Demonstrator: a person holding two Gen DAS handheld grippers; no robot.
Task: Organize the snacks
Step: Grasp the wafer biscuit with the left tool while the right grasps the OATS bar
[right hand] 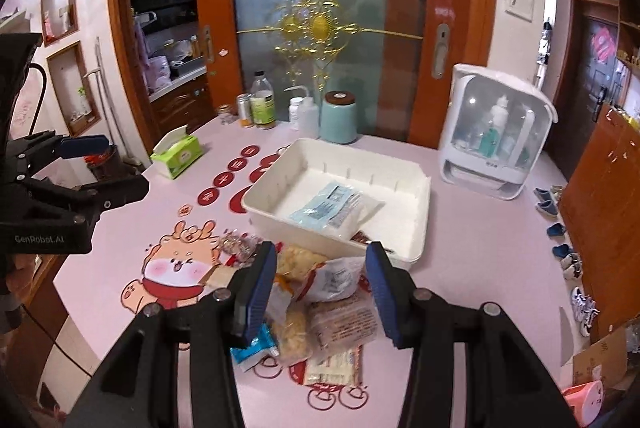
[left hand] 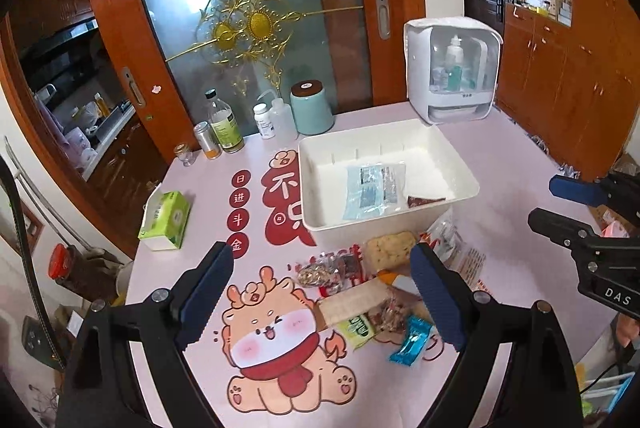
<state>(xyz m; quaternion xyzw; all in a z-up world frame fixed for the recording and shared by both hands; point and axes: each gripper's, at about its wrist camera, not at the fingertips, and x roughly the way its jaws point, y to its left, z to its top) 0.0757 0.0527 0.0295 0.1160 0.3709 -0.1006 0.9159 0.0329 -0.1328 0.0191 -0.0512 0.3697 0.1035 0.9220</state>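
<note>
The bench (left hand: 500,164), covered in a pink cartoon-printed cloth, carries a white bin (left hand: 460,184) that lies beyond both pairs of tongs, its long axis running across the view in the left wrist picture and slanting away to the right in the right wrist picture. Inside the bin lie a pale blue packet (right hand: 324,206), flat on the floor, and a small dark packet (left hand: 426,201) against the near wall. Between the bin's near wall and the tongs lies the snack pile (right hand: 320,312), loose packets overlapping one another on the bench. The right tongs (right hand: 322,292) hang directly over this pile, held at a middling gap with nothing between the pads, so that the clear bag with red print (right hand: 336,278) shows in the gap ahead of them; its long axis appears to run crosswise to the pads, though overlap makes this uncertain. The left tongs (left hand: 320,292) stand wide and empty, with the pile lying toward their right pad and the blue wrapper (left hand: 412,346) just inside it. On this reading the right tongs are the nearer to the bulk of the pile, and the bin lies straight ahead of them for the carry.
</note>
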